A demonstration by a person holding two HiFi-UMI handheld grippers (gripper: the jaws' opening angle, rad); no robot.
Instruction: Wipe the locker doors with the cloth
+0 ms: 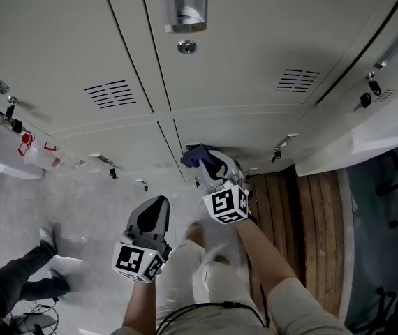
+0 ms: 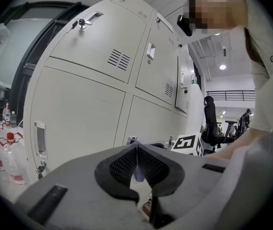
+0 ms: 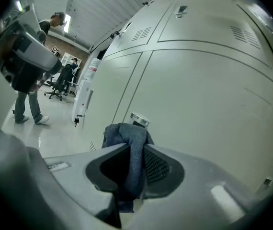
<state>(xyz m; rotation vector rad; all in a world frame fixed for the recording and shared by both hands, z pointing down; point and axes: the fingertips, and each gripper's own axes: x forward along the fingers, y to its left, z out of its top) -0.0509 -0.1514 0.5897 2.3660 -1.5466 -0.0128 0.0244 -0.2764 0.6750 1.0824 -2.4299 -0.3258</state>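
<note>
- At the lower row of the locker doors (image 1: pixel 241 135), the cloth (image 1: pixel 197 157) is up against the middle door's low edge, near its lock knob (image 3: pixel 139 120); whether it actually presses on the metal cannot be told.
- Progress: wiping looks to be under way on this lower door. No streaks, damp marks or dirt show on any door, so which ones are done cannot be read. Judging by cloth position alone, the upper doors (image 1: pixel 255 54) and the neighbouring lower ones may all be left.
- Right claw (image 1: pixel 209 164): clenched on the cloth. The right gripper view shows the blue fabric pinched between the two pads, bunched above the tips and hanging below them.
- Right arm pose: forearm stretched forward and down from the body, claw aimed at the door base, marker cube facing up toward the head camera.
- Left claw (image 1: pixel 158 204): jaws closed tip to tip with nothing between them, per the left gripper view. The bit of blue seen through the gap lies beyond the jaws and is not gripped.
- Left arm pose: held back, close to the body, well apart from the lockers, pointing roughly at the same lower row. It is idle and takes no part in the wipe.
</note>
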